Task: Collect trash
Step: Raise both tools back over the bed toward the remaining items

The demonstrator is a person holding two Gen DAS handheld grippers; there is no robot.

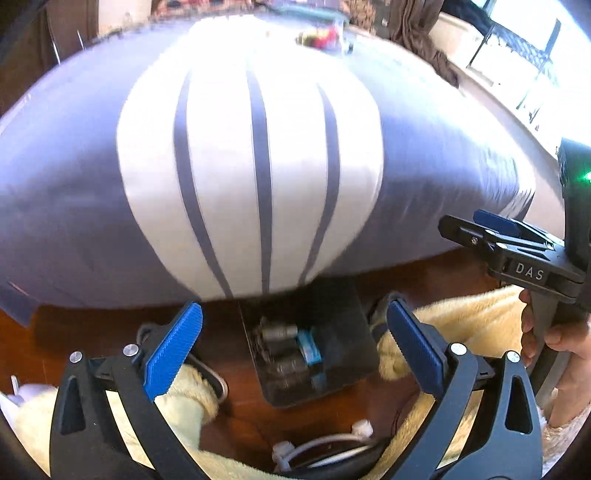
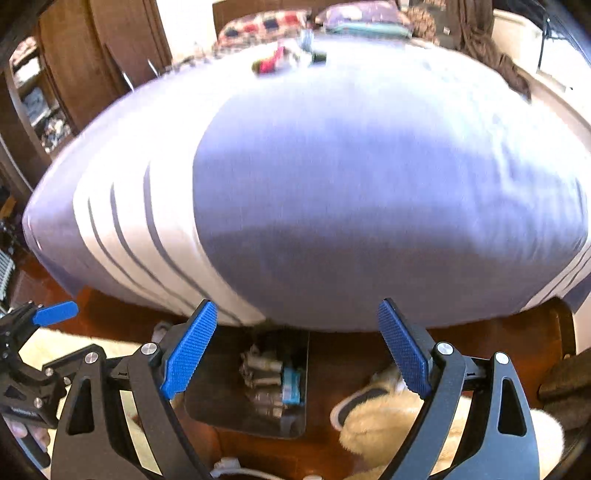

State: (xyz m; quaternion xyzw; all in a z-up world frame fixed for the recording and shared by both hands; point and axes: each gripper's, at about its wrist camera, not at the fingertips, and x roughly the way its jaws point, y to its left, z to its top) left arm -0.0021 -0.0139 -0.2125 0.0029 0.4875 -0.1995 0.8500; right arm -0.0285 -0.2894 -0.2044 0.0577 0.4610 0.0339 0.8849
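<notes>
A small pile of colourful trash (image 1: 325, 37) lies at the far end of a bed with a grey and white striped cover (image 1: 251, 166); it also shows in the right wrist view (image 2: 288, 59), red, green and clear pieces, blurred. My left gripper (image 1: 295, 350) is open and empty, low at the foot of the bed. My right gripper (image 2: 295, 350) is open and empty beside it; its fingers (image 1: 495, 221) show at the right of the left wrist view. The left gripper's blue pad (image 2: 55, 314) shows at the left of the right wrist view.
A dark bin (image 1: 310, 343) with crushed cans and a blue carton stands on the wooden floor below the bed edge, also in the right wrist view (image 2: 258, 384). Fluffy cream slippers (image 2: 391, 421), white cables (image 1: 317, 443), pillows at the headboard (image 2: 317, 18), a wardrobe (image 2: 92, 62).
</notes>
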